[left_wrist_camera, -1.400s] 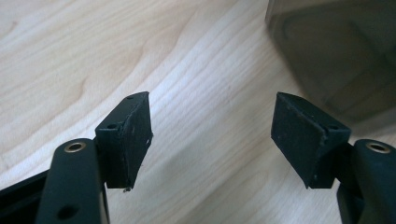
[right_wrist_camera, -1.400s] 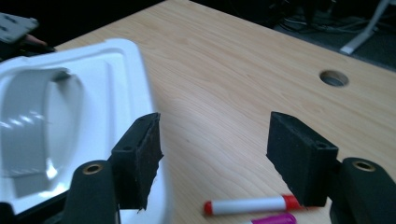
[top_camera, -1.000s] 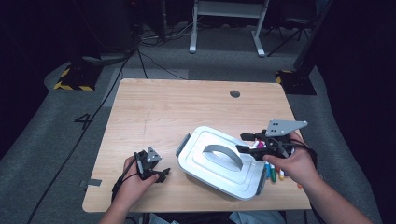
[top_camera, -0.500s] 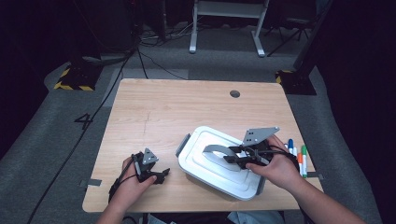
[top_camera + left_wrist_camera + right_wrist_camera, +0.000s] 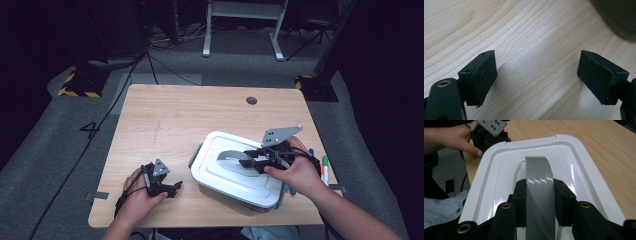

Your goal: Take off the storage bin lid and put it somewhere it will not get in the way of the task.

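Observation:
A white box with a white lid point(image 5: 215, 172) stands on the front right of the wooden table point(image 5: 200, 115). A grey arched handle point(image 5: 227, 155) crosses the lid. My right gripper point(image 5: 245, 161) reaches in from the right; its jaws have just been closing and their pads press both sides of the grey handle point(image 5: 537, 167), above the lid point(image 5: 496, 175). My left gripper point(image 5: 175, 187) lies low on the table left of the box. Its jaws point(image 5: 537, 77) have just been opening and stand apart over bare wood with nothing between them.
Several coloured markers point(image 5: 325, 167) lie by the table's right edge, behind my right hand. A round cable hole point(image 5: 251, 100) sits near the far edge. In the right gripper view, the left hand and its gripper point(image 5: 490, 132) rest just beyond the lid's far corner.
My right gripper has moved left from the box's right edge onto the lid, and its jaws have closed around the grey handle. The left hand has stayed where it was.

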